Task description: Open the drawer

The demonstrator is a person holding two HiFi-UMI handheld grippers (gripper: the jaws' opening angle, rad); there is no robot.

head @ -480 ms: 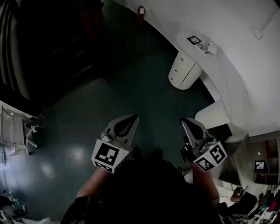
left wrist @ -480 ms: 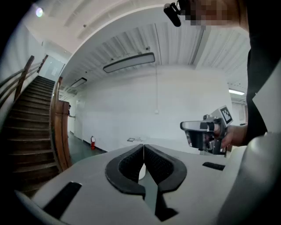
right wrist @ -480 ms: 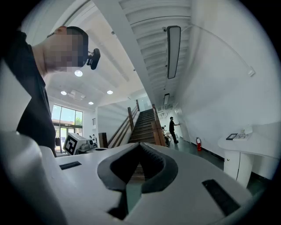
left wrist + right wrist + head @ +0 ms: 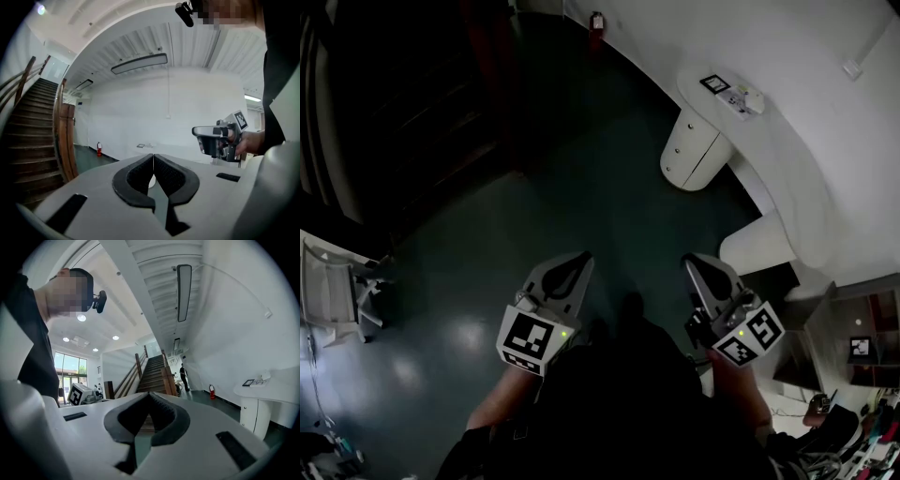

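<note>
One dark floor (image 4: 581, 178) spans the scene. The white table (image 4: 703, 103) stands far right, with the drawer unit (image 4: 692, 155) closed beneath it. Left gripper (image 4: 581, 258) and right gripper (image 4: 694, 261) sit near, well apart from the unit, jaws pressed together, empty.

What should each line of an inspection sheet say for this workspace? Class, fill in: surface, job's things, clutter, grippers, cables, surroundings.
Surface: dark green floor, glossy, with nothing lying on the stretch ahead of the grippers.
Job's things: white drawer unit under the curved white counter; its drawer fronts look flush, and it stands well away from both grippers.
Clutter: a marker card and small white items on the counter top.
Grippers: left gripper shut, empty; right gripper shut, empty; both held in the air.
Cables: nothing seen.
Surroundings: wooden staircase; fire extinguisher by the white wall.
</note>
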